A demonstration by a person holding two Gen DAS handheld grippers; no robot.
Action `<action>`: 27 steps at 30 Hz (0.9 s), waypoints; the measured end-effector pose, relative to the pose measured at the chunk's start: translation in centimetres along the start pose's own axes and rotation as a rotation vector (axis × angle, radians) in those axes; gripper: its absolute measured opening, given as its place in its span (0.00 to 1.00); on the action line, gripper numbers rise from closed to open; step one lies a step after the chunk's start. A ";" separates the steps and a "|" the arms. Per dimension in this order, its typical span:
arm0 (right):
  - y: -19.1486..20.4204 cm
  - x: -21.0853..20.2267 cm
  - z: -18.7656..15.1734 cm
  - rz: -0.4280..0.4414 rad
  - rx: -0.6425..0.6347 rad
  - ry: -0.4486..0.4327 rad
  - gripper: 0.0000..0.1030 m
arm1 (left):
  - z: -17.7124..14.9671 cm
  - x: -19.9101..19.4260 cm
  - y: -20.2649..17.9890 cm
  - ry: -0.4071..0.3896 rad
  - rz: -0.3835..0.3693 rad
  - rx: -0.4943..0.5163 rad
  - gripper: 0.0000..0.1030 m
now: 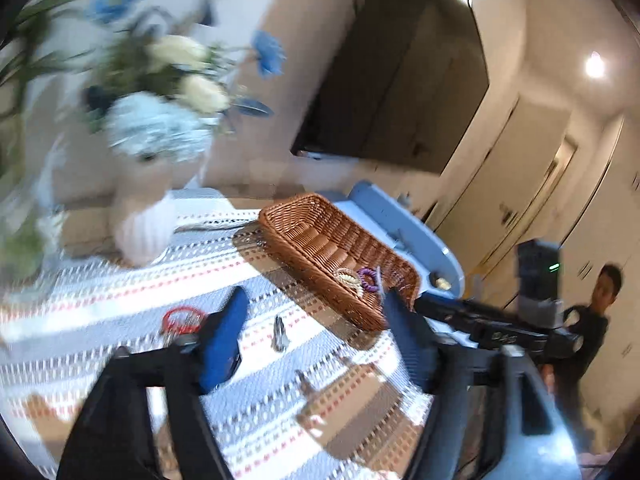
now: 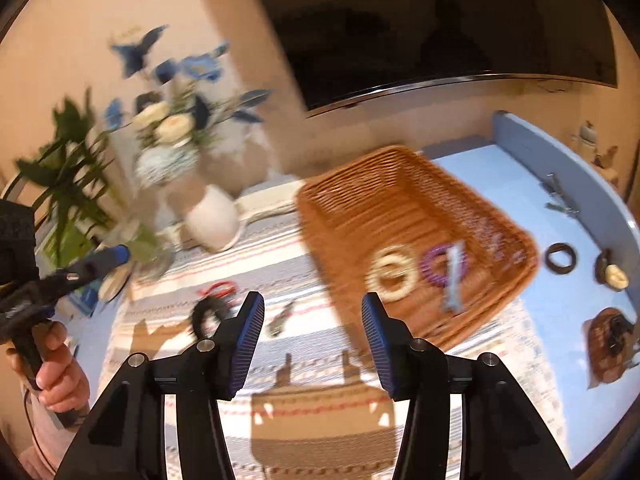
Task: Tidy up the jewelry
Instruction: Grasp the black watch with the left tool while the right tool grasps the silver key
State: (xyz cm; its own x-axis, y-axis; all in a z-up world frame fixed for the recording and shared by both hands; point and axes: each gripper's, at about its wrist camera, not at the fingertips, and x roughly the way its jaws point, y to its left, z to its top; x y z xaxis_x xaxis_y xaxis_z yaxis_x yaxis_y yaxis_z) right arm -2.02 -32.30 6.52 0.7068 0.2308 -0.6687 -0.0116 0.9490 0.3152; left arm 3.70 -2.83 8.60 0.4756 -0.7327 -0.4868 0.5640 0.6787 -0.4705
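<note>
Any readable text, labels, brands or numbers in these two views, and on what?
None can be read.
Right gripper body: pale embossed marks in the left wrist view, too blurred to read.
Device on that gripper: a green light, no legible text.
Basket, tray, tablecloth, vase: no print visible.

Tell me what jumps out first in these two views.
The brown wicker basket on the striped cloth dominates, with a cream ring and a purple ring lying inside it. Behind it to the left stands a white vase of blue and cream flowers. Both the left gripper and right gripper are open and hold nothing.
</note>
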 end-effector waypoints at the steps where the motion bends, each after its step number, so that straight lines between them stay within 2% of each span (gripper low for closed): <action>1: 0.9 0.2 -0.5 0.018 -0.010 0.007 0.51 | -0.6 -0.8 0.8 -0.005 -0.011 -0.019 0.79; 3: 2.3 0.6 -1.6 0.040 -0.029 0.022 0.52 | -2.4 -2.3 2.5 0.001 0.003 -0.054 0.79; 6: 4.5 2.0 -3.6 0.072 -0.066 0.050 0.52 | -4.8 -3.9 4.9 0.005 0.088 -0.073 0.79; 8: 5.5 3.1 -4.7 0.081 -0.082 0.073 0.52 | -6.1 -4.7 6.5 0.010 0.113 -0.092 0.78; 14: 6.8 6.5 -7.4 0.082 -0.100 0.163 0.52 | -8.8 -5.2 10.3 0.032 0.208 -0.109 0.78; 18: 6.2 8.1 -8.6 0.089 -0.075 0.214 0.52 | -9.7 -4.4 11.7 0.077 0.224 -0.121 0.78; 22: 5.2 8.7 -9.1 0.072 -0.061 0.238 0.52 | -9.8 -2.7 12.6 0.134 0.205 -0.111 0.77; 27: 4.4 9.2 -8.0 0.027 -0.070 0.244 0.52 | -8.5 1.0 11.8 0.195 0.181 -0.068 0.69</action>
State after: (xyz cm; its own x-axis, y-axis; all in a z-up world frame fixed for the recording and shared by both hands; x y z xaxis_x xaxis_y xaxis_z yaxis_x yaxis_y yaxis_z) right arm -1.24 -24.30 -3.70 0.5142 0.2936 -0.8059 -0.0832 0.9522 0.2939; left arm 5.07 4.84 -3.68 0.4222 -0.5797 -0.6969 0.4319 0.8046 -0.4076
